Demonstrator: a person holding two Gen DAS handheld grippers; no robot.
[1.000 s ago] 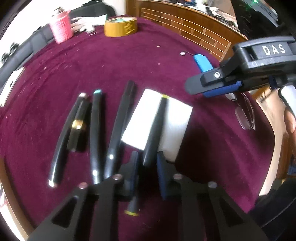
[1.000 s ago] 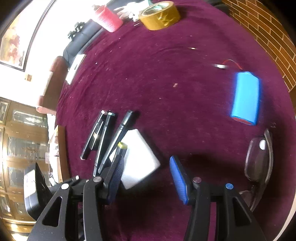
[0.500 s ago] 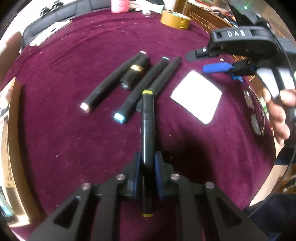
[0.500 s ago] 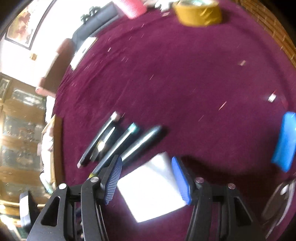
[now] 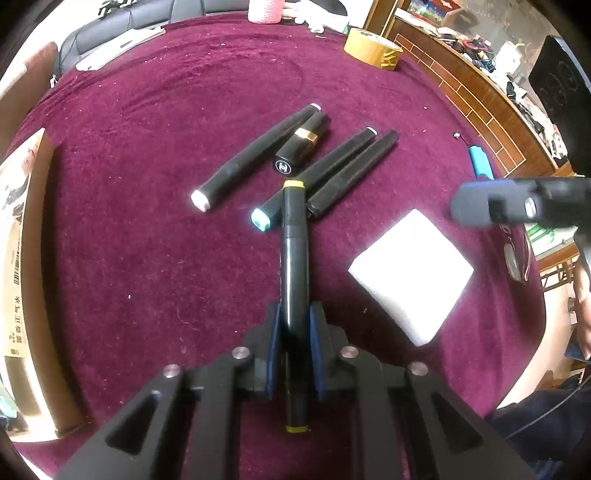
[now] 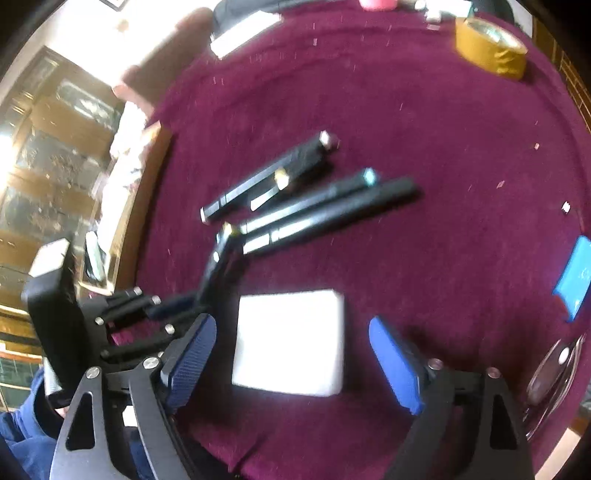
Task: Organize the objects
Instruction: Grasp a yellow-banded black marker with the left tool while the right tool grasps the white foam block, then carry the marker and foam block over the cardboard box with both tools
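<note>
My left gripper (image 5: 294, 328) is shut on a black marker with yellow ends (image 5: 293, 258), held above the maroon cloth; its far tip points at a row of black pens. That row holds a white-capped marker (image 5: 255, 158), a short black and gold tube (image 5: 302, 147), a teal-capped marker (image 5: 317, 177) and a plain black marker (image 5: 351, 173). A white square pad (image 6: 290, 341) lies flat on the cloth between the pads of my right gripper (image 6: 291, 360), whose jaws are opening and do not touch it. The left gripper (image 6: 177, 308) with its marker shows at the left of the right wrist view.
A roll of yellow tape (image 5: 373, 48) and a pink spool (image 5: 266, 7) stand at the far edge. A blue battery pack (image 6: 574, 277) and a pair of glasses (image 6: 554, 365) lie to the right. A cardboard box (image 5: 22, 258) sits at the left edge of the table (image 5: 147, 110).
My left gripper lifted the yellow-ended marker off the white pad and carried it toward the pen row. My right gripper swung over the pad and its jaws spread wide.
</note>
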